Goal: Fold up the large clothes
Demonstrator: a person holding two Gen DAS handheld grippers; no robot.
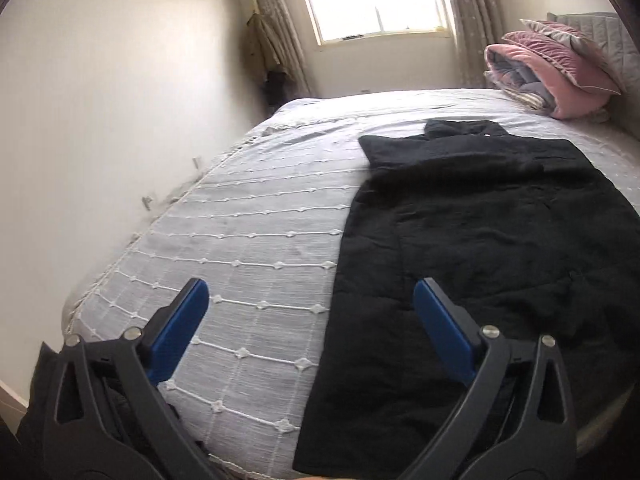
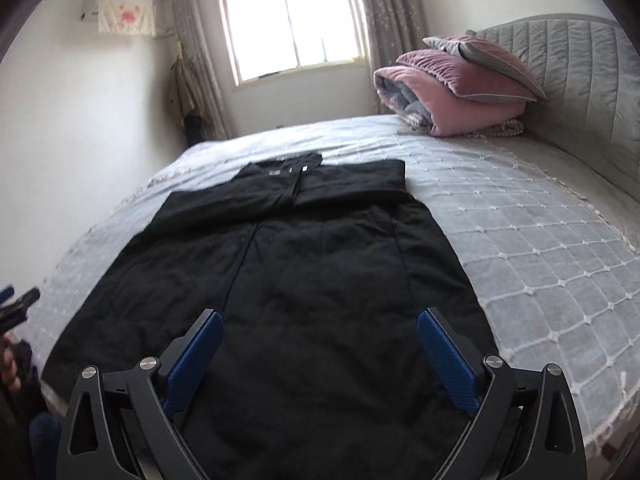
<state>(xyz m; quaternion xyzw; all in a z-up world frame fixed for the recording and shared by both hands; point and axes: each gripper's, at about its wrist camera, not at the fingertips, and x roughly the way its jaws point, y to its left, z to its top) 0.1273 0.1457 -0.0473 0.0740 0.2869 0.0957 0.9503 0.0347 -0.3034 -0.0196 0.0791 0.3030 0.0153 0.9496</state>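
A long black coat (image 2: 312,280) lies flat on the bed, collar toward the window, hem at the near edge, with its sleeves folded across the chest. It also shows in the left wrist view (image 1: 480,248). My right gripper (image 2: 320,320) is open and empty above the coat's lower part. My left gripper (image 1: 312,292) is open and empty, hovering over the coat's left edge and the bedspread. Its tip shows at the far left of the right wrist view (image 2: 18,304).
The bed has a grey bedspread (image 2: 540,240) with a white stitched grid. A folded pink quilt with pillows (image 2: 452,92) sits by the padded headboard (image 2: 580,72). A wall (image 1: 100,140) runs close along the bed's left side. A window (image 2: 292,20) is at the far end.
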